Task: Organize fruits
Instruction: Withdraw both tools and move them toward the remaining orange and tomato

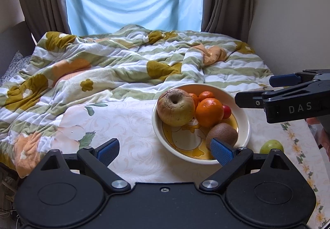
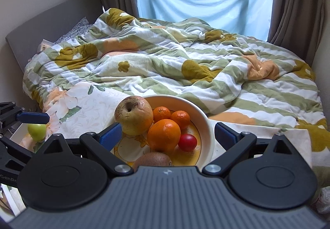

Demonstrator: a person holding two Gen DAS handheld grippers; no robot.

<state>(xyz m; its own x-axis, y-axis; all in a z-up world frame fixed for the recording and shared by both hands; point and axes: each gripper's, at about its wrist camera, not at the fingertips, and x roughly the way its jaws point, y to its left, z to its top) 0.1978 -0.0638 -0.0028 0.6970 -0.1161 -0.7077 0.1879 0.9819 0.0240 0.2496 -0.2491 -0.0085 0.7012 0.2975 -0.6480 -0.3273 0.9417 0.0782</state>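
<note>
Bowl (image 2: 203, 119) set at the far edge of the table (image 1: 132, 125), hard against the rumpled bed quilt (image 1: 103, 68), presumably as the collecting place for the fruit. Inside: a wrinkled apple (image 2: 134, 114) leaning on the near-left wall, a large orange (image 2: 164, 136) beside it, two small tangerines (image 2: 180, 118) tucked behind, a red cherry tomato (image 2: 187, 142) and a kiwi (image 1: 221, 135) at the near rim. Packed close, so each fruit props its neighbour and none rolls.

One green fruit (image 1: 271, 146) left out on the floral cloth, well apart from the bowl wall, likely the piece not yet gathered.

Right gripper (image 2: 168, 136) hanging over the bowl, fingers (image 2: 110, 136) spread as wide as possible, nothing between the pads, consistent with a fruit just let go or a reach about to begin. Left gripper (image 1: 165, 149) held off to the bowl's left, fingers spread and empty too, one pad overlapping the kiwi in view only.
</note>
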